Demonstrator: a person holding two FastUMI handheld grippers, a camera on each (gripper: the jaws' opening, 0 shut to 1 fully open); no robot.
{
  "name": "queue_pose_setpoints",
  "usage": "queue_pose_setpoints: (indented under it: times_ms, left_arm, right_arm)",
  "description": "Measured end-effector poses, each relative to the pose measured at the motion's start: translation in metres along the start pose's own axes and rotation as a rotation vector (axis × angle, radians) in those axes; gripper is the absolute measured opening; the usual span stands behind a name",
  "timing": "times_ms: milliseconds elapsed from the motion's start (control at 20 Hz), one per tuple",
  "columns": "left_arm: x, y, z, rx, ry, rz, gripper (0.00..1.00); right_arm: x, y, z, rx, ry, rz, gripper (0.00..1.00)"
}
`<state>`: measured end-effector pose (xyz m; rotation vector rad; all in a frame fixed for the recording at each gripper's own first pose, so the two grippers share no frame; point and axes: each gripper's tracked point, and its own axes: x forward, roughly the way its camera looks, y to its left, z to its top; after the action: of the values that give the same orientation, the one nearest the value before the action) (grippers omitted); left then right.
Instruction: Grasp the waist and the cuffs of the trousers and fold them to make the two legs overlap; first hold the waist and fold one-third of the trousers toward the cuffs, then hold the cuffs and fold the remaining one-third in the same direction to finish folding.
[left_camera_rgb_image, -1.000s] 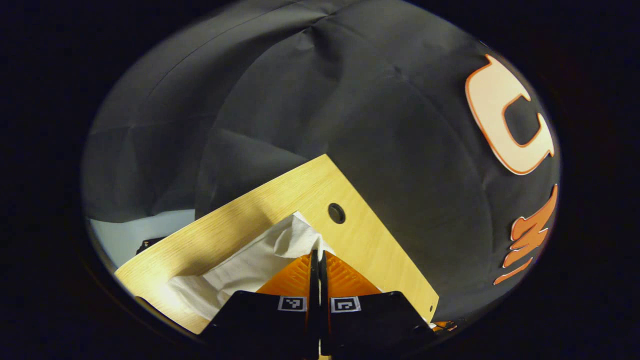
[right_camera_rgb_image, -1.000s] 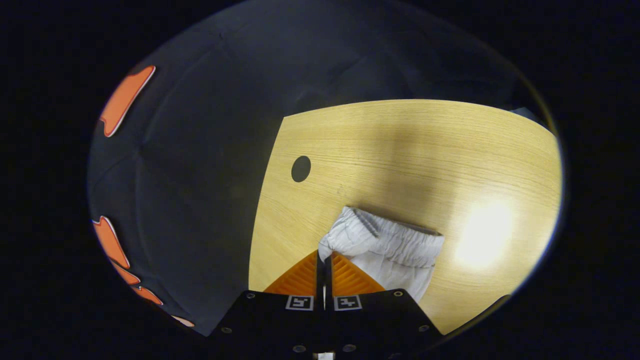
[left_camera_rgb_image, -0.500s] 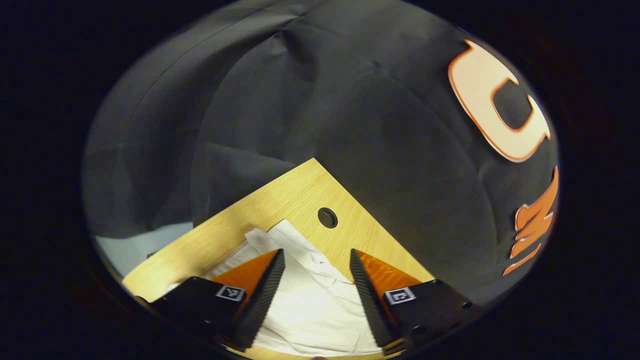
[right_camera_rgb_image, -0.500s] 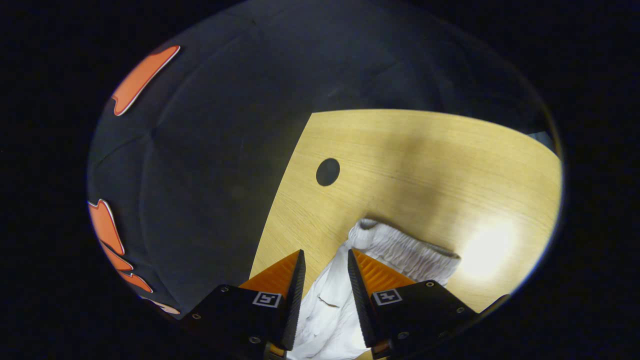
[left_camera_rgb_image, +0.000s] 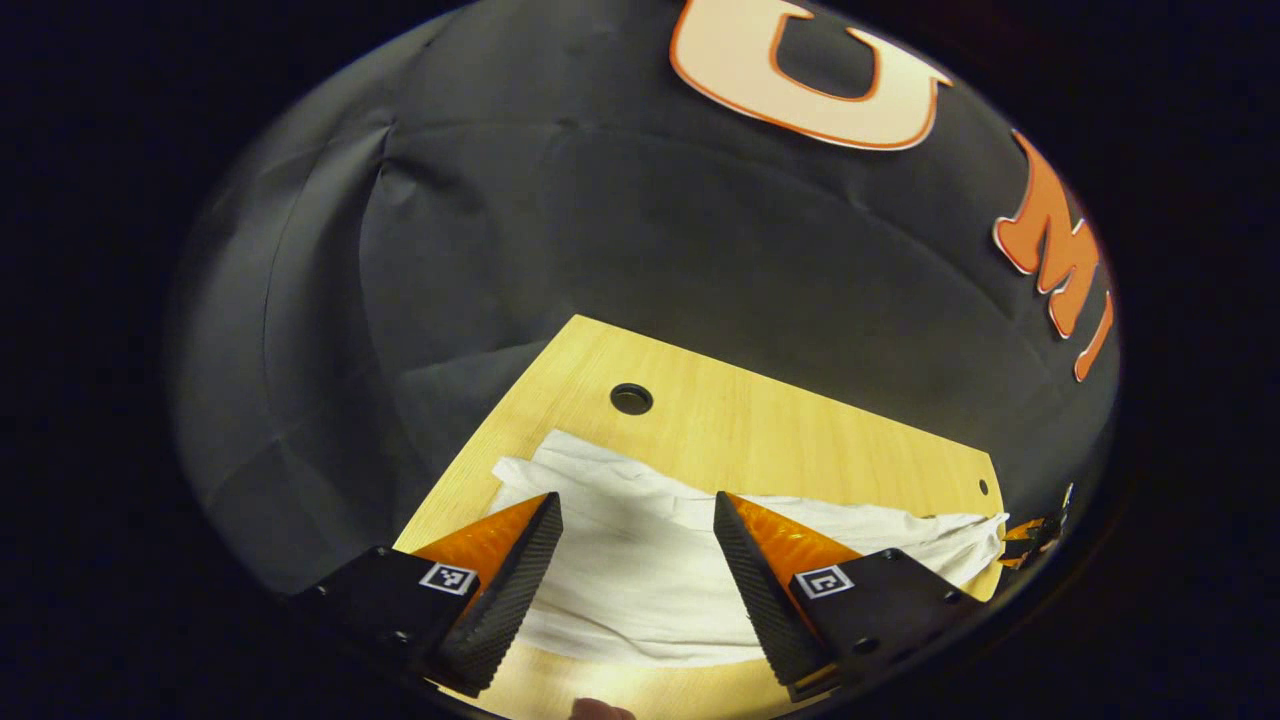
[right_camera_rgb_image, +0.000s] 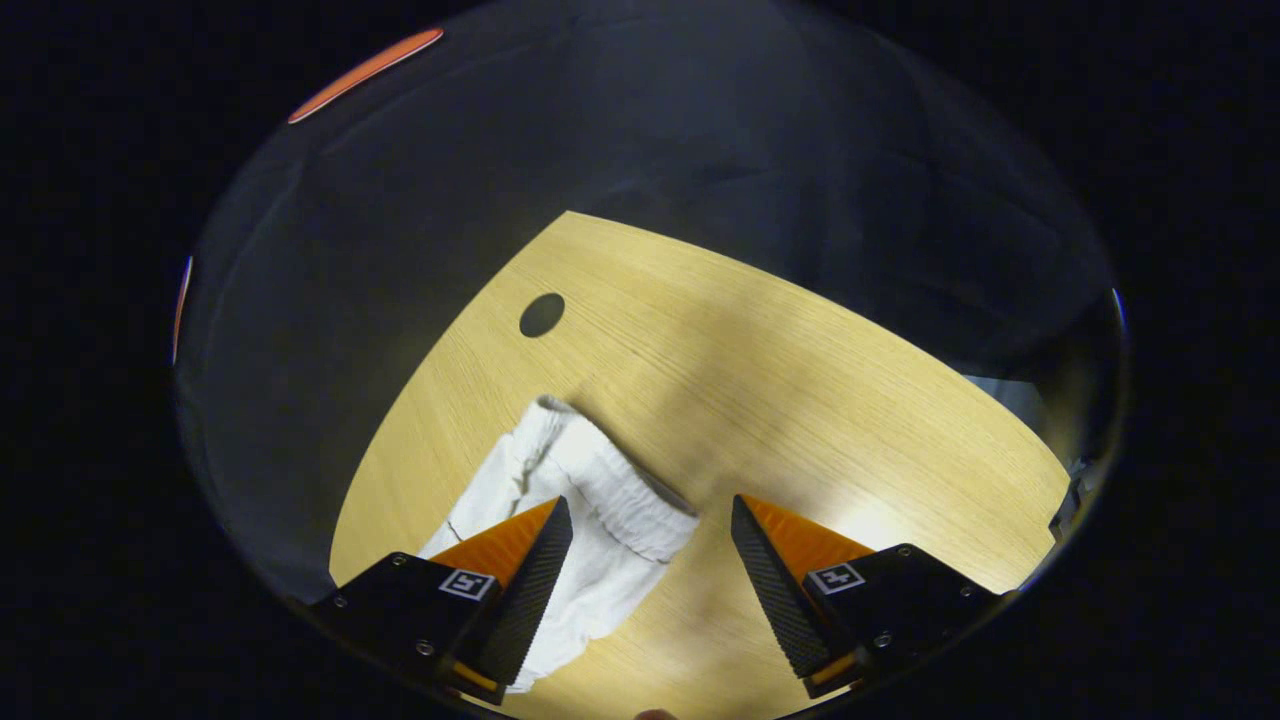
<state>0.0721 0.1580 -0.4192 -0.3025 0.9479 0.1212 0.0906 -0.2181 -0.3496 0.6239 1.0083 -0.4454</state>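
Trousers lie flat on the wooden table, and both our grippers stand wide apart above them, gripping nothing.

In the left gripper view we see our left gripper with its jaws spread wide over the white cloth, which stretches across the table just below the round hole near the table's edge. In the right gripper view the gathered waistband rests on the table between the fingers of our right gripper, nearer its left finger; those jaws are spread wide too. Neither gripper's fingers press on the cloth.
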Motion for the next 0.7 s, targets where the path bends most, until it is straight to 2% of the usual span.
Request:
queue_pose_setpoints:
  times_ms: [300,350,450,500,550,600,650,700]
  left_arm:
    - [-0.043,-0.030,-0.007,0.065,-0.041,0.007,1.00]
    - [-0.051,-0.032,-0.008,0.074,-0.049,0.012,0.99]
    - [-0.065,-0.036,-0.011,0.089,-0.064,0.024,1.00]
    - [-0.070,-0.039,-0.014,0.090,-0.069,0.029,0.99]
    - [-0.077,-0.041,-0.019,0.083,-0.077,0.034,0.99]
    - [-0.084,-0.040,-0.025,0.074,-0.076,0.040,0.99]
    - [-0.090,-0.039,-0.031,0.067,-0.074,0.043,1.00]
    - [-0.098,-0.035,-0.039,0.064,-0.071,0.050,1.00]
  right_arm:
    - [0.020,0.008,-0.015,0.025,0.045,-0.016,0.99]
    - [0.023,0.009,-0.010,0.034,0.018,-0.009,0.99]
    - [0.026,0.003,-0.009,0.065,0.021,-0.046,0.95]
    - [0.027,0.000,-0.009,0.072,0.015,-0.068,0.90]
    - [0.029,-0.003,-0.011,0.061,0.010,-0.085,0.77]
    - [0.031,-0.001,-0.009,0.044,-0.003,-0.080,0.67]
    - [0.032,0.002,-0.009,0.032,-0.009,-0.062,0.49]
    - [0.035,0.005,-0.008,0.049,-0.015,-0.037,0.41]
